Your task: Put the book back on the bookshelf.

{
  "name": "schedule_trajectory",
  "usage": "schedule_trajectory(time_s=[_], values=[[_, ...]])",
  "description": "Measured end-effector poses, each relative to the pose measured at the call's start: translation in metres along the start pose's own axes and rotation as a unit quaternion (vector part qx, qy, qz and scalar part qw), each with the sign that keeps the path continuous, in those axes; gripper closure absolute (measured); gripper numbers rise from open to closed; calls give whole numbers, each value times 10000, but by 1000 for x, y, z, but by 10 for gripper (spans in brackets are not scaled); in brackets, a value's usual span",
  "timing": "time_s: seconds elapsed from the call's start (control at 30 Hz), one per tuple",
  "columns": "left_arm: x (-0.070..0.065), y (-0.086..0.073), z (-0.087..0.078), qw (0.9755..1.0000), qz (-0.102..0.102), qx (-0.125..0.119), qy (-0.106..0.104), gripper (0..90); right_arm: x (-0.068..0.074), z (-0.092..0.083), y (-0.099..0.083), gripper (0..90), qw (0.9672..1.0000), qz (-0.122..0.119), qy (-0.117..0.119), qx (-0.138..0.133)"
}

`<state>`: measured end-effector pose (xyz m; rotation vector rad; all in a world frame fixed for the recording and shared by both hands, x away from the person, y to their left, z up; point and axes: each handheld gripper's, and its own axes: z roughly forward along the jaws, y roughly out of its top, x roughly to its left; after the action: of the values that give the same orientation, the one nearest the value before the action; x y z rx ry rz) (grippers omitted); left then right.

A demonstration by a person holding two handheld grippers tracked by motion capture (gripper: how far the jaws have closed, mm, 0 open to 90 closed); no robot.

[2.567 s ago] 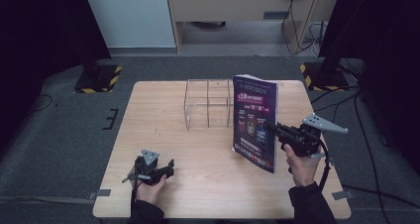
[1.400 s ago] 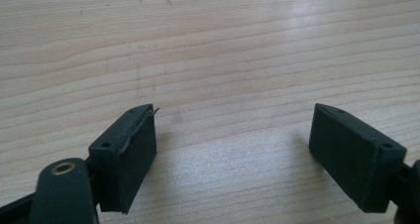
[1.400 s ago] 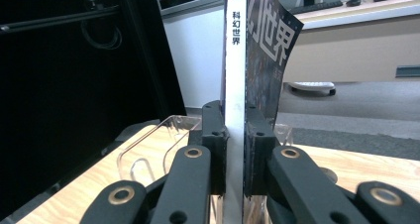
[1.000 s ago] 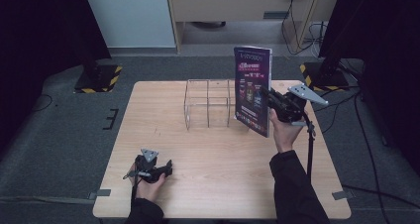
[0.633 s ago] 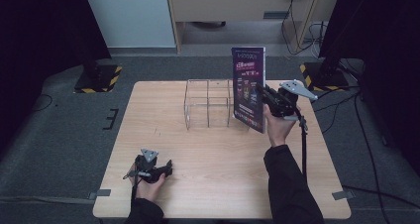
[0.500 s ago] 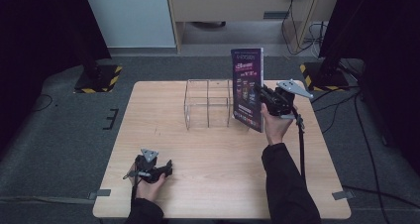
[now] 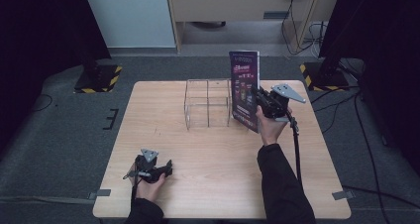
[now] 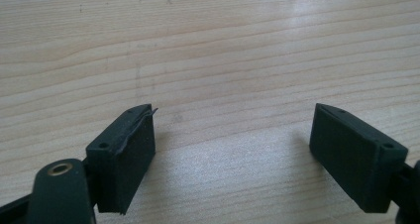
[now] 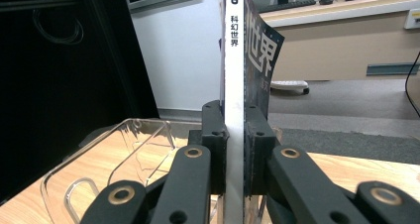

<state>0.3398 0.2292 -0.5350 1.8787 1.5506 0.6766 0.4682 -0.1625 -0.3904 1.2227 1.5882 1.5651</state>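
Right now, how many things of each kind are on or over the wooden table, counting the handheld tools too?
Upright magazine with dark cover and white spine: 1
Clear plastic divided rack: 1
Black two-jaw handheld grippers: 2, the left gripper and the right gripper
Total: 4

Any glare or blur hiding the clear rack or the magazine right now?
High view: dim, the rack faint, magazine readable. Right gripper view: sharp on the magazine spine, rack edges glinting. Left gripper view: soft sheen on the table.
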Motion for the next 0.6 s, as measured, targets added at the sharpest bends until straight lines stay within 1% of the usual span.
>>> schedule_trajectory(time_s=[0.17,0.23,0.33,0.43,0.53,0.6], values=[[0,0,0,10000,0,-3,0,168,2,-2,-7,830,10000,-40,4,-5],[0,0,0,10000,0,-1,0,168,3,-3,-13,830,10000,-75,16,2],[0,0,0,10000,-1,-2,0,168,3,-4,-15,830,9999,-110,28,-20],[0,0,0,10000,-1,-3,0,168,4,-7,-18,830,9999,-92,73,-35],[0,0,0,10000,-2,-3,1,168,4,-10,-20,828,9998,-161,124,-40],[0,0,0,10000,-1,-2,2,168,4,-14,-22,827,9995,-252,177,-3]])
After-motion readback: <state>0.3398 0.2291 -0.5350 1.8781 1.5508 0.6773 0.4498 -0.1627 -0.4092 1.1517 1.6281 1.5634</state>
